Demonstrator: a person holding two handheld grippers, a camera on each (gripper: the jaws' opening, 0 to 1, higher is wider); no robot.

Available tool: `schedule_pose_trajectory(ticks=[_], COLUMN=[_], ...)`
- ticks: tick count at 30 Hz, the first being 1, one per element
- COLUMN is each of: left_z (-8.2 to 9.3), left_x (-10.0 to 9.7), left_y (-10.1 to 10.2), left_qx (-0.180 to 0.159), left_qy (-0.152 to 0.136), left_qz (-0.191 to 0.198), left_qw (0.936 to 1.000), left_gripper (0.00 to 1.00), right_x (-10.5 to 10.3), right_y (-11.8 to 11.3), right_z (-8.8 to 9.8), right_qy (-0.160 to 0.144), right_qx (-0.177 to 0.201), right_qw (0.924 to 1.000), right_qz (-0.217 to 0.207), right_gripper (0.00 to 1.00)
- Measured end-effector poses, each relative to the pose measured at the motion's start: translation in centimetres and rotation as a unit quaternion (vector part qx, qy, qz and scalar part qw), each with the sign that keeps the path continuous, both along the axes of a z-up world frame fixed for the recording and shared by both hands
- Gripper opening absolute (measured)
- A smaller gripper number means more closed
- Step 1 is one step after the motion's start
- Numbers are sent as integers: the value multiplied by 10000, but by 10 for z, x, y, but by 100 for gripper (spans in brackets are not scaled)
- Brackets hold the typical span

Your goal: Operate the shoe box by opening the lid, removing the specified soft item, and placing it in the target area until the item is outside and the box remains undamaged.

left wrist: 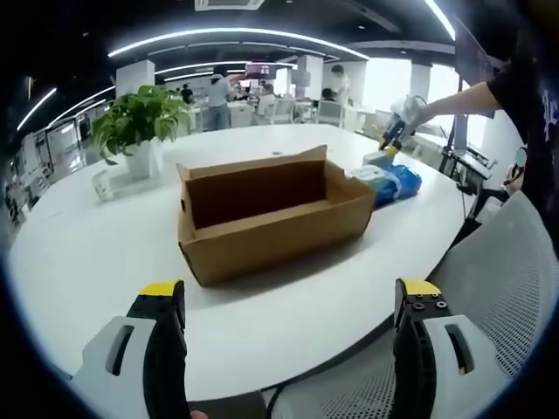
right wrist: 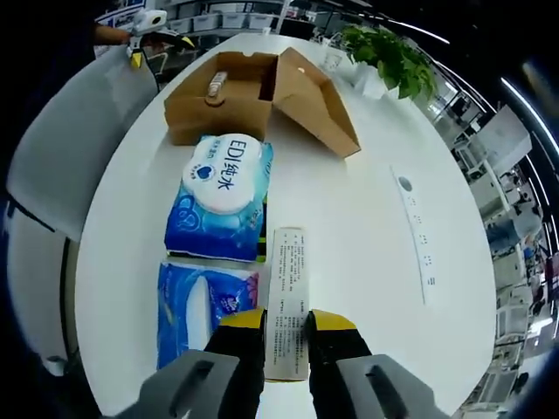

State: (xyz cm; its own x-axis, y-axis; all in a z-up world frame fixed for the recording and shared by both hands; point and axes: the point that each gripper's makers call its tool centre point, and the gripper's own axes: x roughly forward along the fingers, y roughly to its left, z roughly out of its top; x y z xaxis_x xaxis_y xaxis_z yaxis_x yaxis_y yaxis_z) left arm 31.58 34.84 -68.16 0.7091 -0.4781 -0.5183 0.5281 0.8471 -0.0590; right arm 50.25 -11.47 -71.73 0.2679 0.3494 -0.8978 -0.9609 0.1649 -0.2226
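Observation:
The brown cardboard shoe box stands open on the white round table, its lid folded outward. A small pale item lies inside the box. A blue soft wipes pack with a white round label lies beside the box, and a second blue pack lies nearer to me. My right gripper is shut on a narrow white printed carton lying on the table. My left gripper hangs open before the box, holding nothing. The right gripper shows far right beyond the wipes pack.
A potted green plant stands at the table's far left side. A grey mesh chair sits by the table edge. A flat white socket strip is set into the tabletop. Desks and people fill the office behind.

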Motion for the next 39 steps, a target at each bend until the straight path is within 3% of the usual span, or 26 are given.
schedule_pose_trajectory(ticks=[23,39], left_z=[-2,-2], left_x=[0,0], left_y=[1,2], left_qx=[41,45], left_qy=[42,50], left_qz=[14,26], left_qw=[10000,10000], left_gripper=[99,98], right_x=[0,2], right_y=[-25,-31], right_z=[-22,-27], right_qy=[94,87], right_qx=[-613,-716], right_qw=[9980,9974], right_qz=[114,8], right_gripper=[14,15])
